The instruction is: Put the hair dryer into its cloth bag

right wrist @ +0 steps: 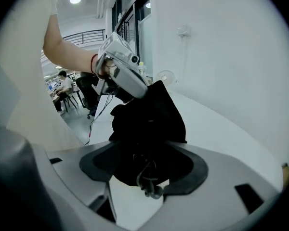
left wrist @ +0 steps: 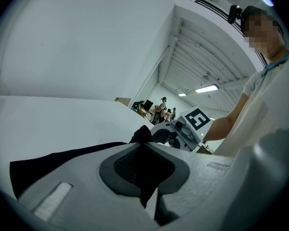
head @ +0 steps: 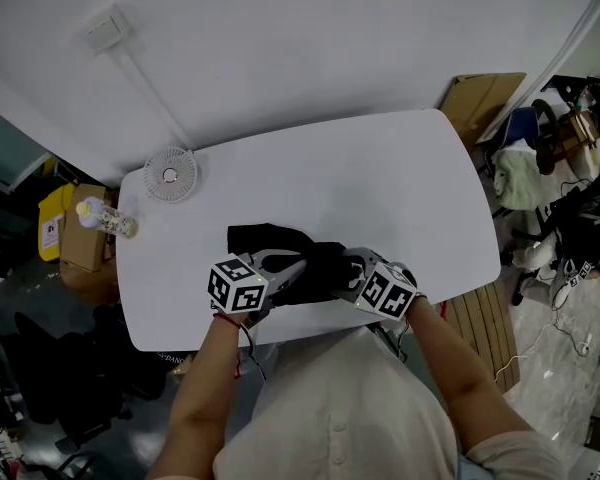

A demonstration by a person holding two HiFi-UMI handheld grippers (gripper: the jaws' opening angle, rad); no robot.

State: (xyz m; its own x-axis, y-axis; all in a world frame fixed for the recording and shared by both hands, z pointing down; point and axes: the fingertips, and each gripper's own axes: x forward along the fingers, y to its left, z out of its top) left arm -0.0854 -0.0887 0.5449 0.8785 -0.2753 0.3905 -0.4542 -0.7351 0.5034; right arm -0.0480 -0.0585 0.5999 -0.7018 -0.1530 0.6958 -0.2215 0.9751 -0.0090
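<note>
The black cloth bag [head: 280, 253] lies bunched at the front middle of the white table [head: 400, 178]. My left gripper [head: 292, 266] is shut on a fold of the bag's cloth [left wrist: 62, 160], which runs up between its pads [left wrist: 135, 165]. My right gripper [head: 346, 274] meets the bag from the right. In the right gripper view its jaws stand wide around the dark bulk of the bag [right wrist: 151, 117], and the pads do not press on it. A thin grey cord loop [right wrist: 147, 179] hangs at the near end. The hair dryer itself does not show; only black cloth is visible.
A small white fan [head: 170, 174] stands at the table's back left corner, with a clear bottle [head: 107, 218] beside the left edge. Cardboard boxes [head: 485, 98], chairs and clutter lie on the floor to the right. The wall runs behind the table.
</note>
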